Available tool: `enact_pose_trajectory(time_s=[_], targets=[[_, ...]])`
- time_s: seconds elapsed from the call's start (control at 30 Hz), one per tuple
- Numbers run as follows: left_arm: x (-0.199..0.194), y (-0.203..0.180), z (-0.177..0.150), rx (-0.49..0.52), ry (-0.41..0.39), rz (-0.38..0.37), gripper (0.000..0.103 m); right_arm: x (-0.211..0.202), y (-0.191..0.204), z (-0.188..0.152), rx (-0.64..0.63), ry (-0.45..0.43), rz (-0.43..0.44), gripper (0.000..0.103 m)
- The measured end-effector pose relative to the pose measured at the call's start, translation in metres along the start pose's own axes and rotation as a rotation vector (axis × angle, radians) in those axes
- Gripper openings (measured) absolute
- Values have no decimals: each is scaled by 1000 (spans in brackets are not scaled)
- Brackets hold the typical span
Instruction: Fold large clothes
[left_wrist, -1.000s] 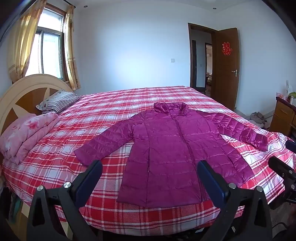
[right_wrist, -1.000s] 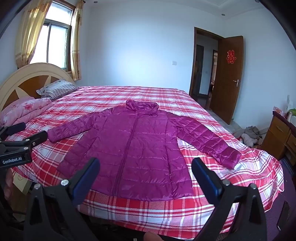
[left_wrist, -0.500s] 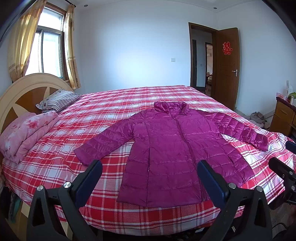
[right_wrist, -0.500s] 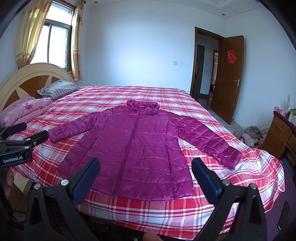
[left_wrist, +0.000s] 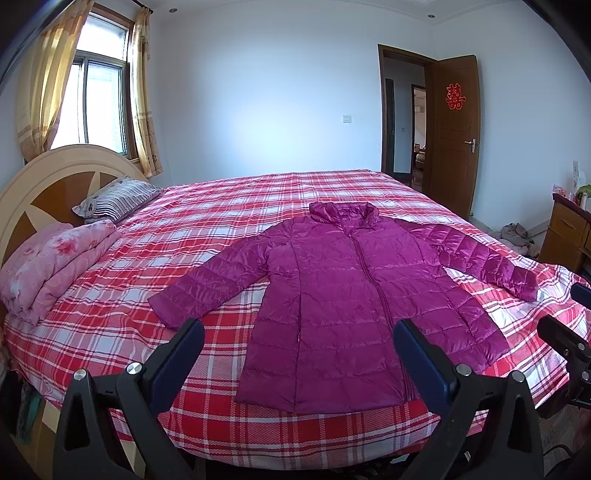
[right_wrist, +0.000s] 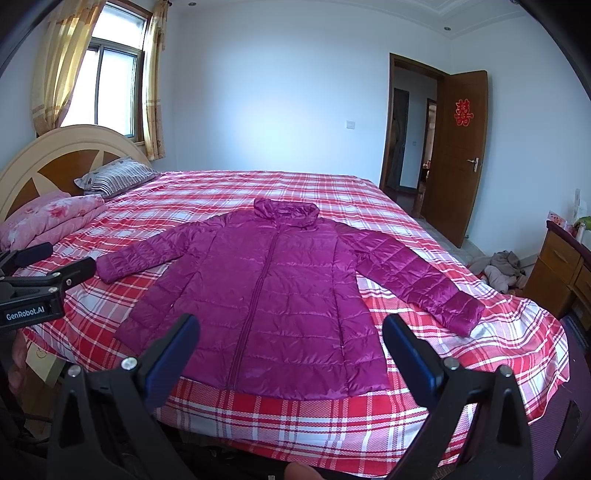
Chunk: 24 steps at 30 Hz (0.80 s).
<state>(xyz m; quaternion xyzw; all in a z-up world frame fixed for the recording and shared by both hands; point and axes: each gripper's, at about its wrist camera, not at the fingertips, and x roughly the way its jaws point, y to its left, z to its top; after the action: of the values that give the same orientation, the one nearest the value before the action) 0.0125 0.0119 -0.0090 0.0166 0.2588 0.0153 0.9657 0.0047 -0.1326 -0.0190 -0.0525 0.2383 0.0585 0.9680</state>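
A long magenta quilted jacket (left_wrist: 354, 295) lies flat and zipped on the red plaid bed (left_wrist: 229, 221), collar away from me, both sleeves spread out. It also shows in the right wrist view (right_wrist: 273, 295). My left gripper (left_wrist: 299, 350) is open and empty, held off the near edge of the bed, in front of the jacket's hem. My right gripper (right_wrist: 291, 347) is open and empty, likewise in front of the hem. The left gripper shows at the left edge of the right wrist view (right_wrist: 44, 266).
A folded pink floral quilt (left_wrist: 55, 262) and a striped pillow (left_wrist: 118, 199) lie by the round headboard (left_wrist: 48, 177) at left. A wooden dresser (right_wrist: 557, 269) and a heap of clothes (right_wrist: 498, 266) on the floor stand at right. An open door (left_wrist: 454, 136) is at the back.
Almost nothing has moved. Both grippers stay open and hover at the bed's near edge with only a slight drift of the views.
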Motion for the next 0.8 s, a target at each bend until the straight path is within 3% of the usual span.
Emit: enact_pose_trajectory(time_s=[0.37, 0.57, 0.8], targets=[[5, 3, 0, 1, 11, 9, 102, 8, 1, -7, 21, 8, 24, 101], [13, 2, -5, 0, 34, -49, 102, 15, -12, -10, 123, 6, 71, 103], [46, -2, -11, -5, 72, -65, 102, 36, -37, -21, 119, 4, 8, 103]])
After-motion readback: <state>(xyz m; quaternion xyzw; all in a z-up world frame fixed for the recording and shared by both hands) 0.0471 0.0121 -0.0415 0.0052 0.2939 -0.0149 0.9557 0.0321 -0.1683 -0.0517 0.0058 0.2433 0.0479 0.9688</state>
